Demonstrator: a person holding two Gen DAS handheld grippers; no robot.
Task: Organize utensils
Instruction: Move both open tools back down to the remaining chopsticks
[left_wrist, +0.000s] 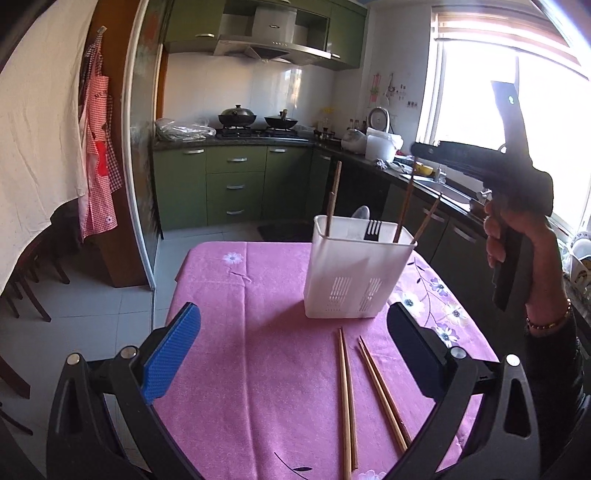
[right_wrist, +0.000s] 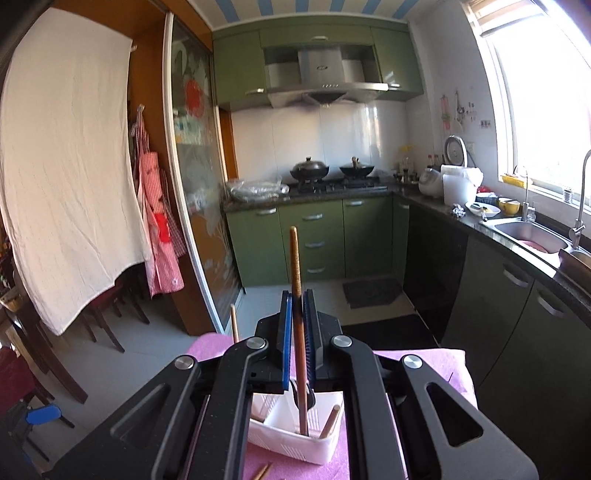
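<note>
A white utensil holder (left_wrist: 356, 273) stands on the pink tablecloth (left_wrist: 258, 369); it holds several chopsticks, a black fork (left_wrist: 373, 230) and a spoon. Two pairs of wooden chopsticks (left_wrist: 347, 402) lie on the cloth in front of it. My left gripper (left_wrist: 295, 354) is open and empty, low over the table, with the chopsticks between its fingers' line. My right gripper (right_wrist: 298, 325) is shut on a dark brown chopstick (right_wrist: 297, 295), held upright above the holder (right_wrist: 295, 435) with its lower end inside. It shows in the left wrist view (left_wrist: 417, 151) above the holder's right side.
Beyond the table are green kitchen cabinets (left_wrist: 236, 184), a stove with two woks (left_wrist: 255, 120), and a dark counter with a sink (right_wrist: 532, 236) on the right. A white cloth (right_wrist: 66, 177) and aprons hang at left, with chairs below.
</note>
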